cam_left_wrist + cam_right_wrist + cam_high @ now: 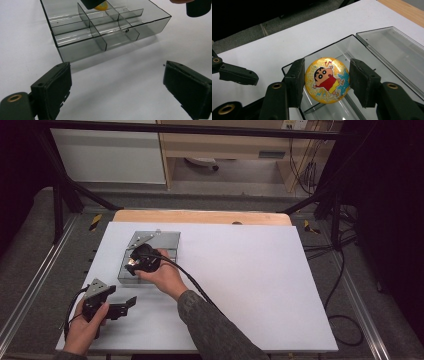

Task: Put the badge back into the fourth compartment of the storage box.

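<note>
high view, counter (260,290): white sheet on wood top, wood strip bare at far edge; grey floor and black frame legs around, cables at right.
high view, box (167,240): clear divided box, left-centre, lid open at its far side; right half of counter bare.
high view, right gripper (131,265): over box's near part.
high view, left gripper (131,302): near left front edge, just short of box.
left gripper view, left gripper (117,85): jaws wide apart, nothing between; box (105,30) ahead, bare sheet between.
right gripper view, right gripper (325,81): closed on badge (327,80), held over box compartment.
right gripper view, edge: counter's edge behind, dark floor beyond.
</note>
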### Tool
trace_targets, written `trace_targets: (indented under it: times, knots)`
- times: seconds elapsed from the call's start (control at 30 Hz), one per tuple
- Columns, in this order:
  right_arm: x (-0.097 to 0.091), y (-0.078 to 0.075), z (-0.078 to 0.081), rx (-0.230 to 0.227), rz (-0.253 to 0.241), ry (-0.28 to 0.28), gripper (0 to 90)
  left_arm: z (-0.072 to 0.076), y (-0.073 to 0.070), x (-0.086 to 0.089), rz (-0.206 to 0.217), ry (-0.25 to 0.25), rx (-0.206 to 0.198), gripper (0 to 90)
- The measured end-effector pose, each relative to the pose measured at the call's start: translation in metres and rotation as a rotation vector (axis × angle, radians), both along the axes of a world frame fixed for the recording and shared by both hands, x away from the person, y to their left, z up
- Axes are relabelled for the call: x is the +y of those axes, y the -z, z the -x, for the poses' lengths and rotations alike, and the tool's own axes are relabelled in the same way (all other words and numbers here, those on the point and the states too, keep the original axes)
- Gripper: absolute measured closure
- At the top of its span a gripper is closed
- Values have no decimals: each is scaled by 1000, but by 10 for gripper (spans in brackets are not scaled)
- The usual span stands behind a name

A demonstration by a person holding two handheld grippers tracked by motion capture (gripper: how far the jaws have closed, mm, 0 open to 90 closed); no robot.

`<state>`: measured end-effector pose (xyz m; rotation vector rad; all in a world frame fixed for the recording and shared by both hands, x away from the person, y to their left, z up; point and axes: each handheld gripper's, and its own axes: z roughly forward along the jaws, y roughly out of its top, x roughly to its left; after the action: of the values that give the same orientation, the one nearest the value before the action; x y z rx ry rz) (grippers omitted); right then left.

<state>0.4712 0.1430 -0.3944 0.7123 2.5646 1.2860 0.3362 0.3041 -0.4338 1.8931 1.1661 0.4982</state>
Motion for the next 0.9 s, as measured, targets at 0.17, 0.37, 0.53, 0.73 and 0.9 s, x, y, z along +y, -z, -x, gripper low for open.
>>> trace_targets:
  times: [0.17, 0.37, 0.53, 0.73, 0.9]
  knots:
    - [0, -1, 1, -7, 8, -8, 477, 0, 0, -1, 4, 3, 0, 83]
    - [0, -1, -1, -5, 8, -6, 476, 0, 0, 0, 2, 2, 0, 84]
    - [3, 3, -1, 3, 10, -5, 477, 0, 0, -1, 5, 2, 0, 83]
    - [6, 4, -1, 8, 14, -10, 476, 0, 0, 0, 4, -1, 3, 84]
    - [9, 7, -2, 17, 11, 3, 476, 0, 0, 0, 5, 0, 2, 83]
